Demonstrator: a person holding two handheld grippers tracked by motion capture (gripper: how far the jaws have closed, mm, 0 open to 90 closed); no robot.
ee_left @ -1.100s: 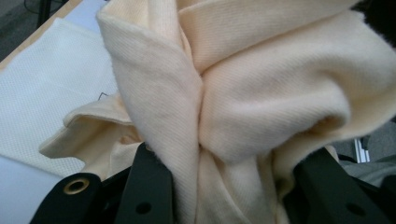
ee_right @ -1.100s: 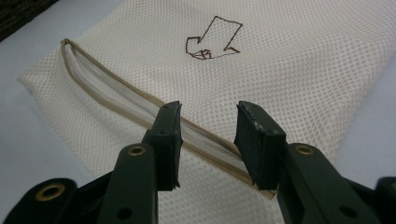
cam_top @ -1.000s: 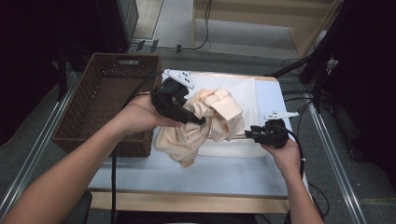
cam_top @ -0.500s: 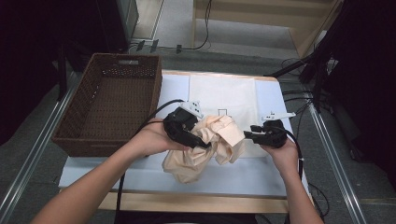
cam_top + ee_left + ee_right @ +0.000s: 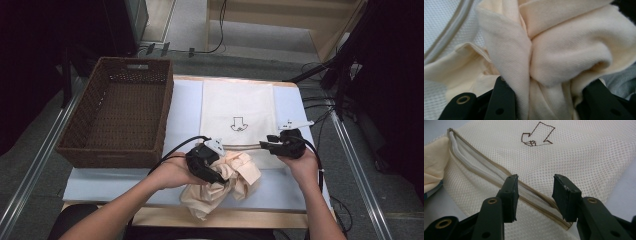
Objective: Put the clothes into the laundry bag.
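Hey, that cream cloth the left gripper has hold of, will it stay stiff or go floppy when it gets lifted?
Probably floppy: the cream cloth bunches in soft folds between the left gripper fingers. It likely sags and trails, since a loose end already droops toward the table edge. Its knit looks unlikely to slip.

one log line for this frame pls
left gripper: shut on cream garment | right gripper: open over mesh bag zipper edge | basket: beside bag
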